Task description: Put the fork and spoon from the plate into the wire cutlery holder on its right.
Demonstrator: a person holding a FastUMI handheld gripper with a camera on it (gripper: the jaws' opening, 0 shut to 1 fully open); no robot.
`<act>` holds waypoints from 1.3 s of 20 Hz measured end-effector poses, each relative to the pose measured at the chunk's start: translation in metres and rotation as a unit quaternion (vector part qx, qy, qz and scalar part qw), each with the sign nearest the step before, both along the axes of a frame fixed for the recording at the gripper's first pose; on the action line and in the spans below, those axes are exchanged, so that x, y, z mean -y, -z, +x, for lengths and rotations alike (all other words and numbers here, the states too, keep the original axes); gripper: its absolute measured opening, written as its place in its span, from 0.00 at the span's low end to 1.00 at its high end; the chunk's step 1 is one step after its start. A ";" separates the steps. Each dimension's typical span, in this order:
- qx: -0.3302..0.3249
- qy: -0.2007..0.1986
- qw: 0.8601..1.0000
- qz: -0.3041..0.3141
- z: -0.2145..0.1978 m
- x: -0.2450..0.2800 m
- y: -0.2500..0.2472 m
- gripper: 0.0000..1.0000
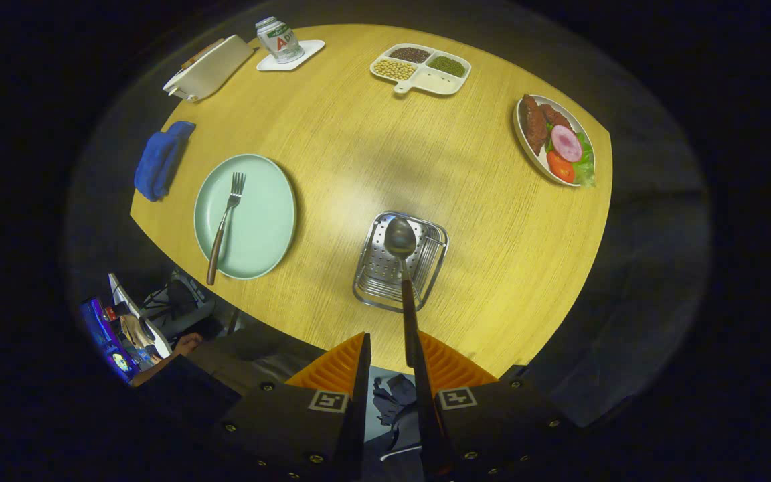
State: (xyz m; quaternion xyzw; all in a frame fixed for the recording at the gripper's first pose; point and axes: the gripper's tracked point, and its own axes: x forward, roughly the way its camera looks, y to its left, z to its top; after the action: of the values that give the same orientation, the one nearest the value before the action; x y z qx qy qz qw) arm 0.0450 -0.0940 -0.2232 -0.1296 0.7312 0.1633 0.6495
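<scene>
Gripper view, sweeping left to right over the round wooden table (359,167): a blue cloth (161,158) sits at the left rim, then the pale green plate (258,221) with the fork (225,224) lying on it, handle poking over the near edge. Next comes the wire cutlery holder (395,264), right of the plate, and the spoon (404,268) hangs over it, bowl above the basket. The gripper (392,355) has a gap between its fingers; the spoon's handle runs along the right finger, and whether both fingers pinch it I cannot tell. Far right, a plate of food (556,140).
</scene>
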 end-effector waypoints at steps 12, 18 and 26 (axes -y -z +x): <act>-0.008 0.003 0.996 0.094 -0.057 -0.104 0.003 0.34; -0.005 0.002 0.991 0.134 -0.067 -0.163 0.009 0.35; -0.026 0.003 0.989 0.147 -0.072 -0.229 0.058 0.35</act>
State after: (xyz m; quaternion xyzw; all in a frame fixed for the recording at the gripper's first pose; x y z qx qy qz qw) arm -0.0273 0.1347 -0.2808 -0.0267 0.7163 0.2705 0.6426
